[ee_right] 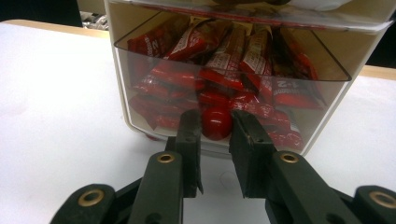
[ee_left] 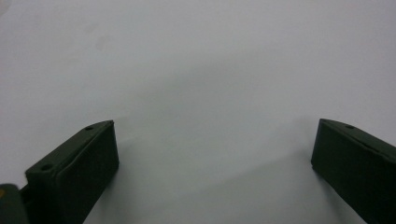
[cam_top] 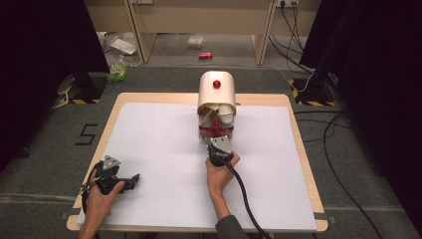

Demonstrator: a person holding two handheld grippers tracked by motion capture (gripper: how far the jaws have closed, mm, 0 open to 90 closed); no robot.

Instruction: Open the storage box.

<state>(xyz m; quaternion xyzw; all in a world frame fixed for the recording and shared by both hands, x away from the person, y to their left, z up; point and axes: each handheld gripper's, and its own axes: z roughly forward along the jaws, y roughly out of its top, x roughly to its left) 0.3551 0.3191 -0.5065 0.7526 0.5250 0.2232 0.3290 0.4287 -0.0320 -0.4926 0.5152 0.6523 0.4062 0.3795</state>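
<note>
A cream, round-topped storage box [cam_top: 217,94] is standing at the far middle of the white-covered tabletop [cam_top: 159,149]. A red knob is sitting on its upper front, and a clear plastic drawer [ee_right: 224,79] below is showing a heap of red-wrapped snack bars [ee_right: 219,60].

The right gripper [cam_top: 219,149] is reaching toward the drawer front. In the right gripper view its jaws are closing on the round red knob [ee_right: 216,122] of the drawer, one pad sitting against each side of it. The high view is giving only a small red spot there, yet it is showing the whole box and the person's right hand [cam_top: 219,172] behind the gripper.

The left gripper [cam_top: 117,179] is resting near the tabletop's front left edge. The left gripper view is showing its jaws standing wide apart over bare white surface, with nothing between them.
</note>
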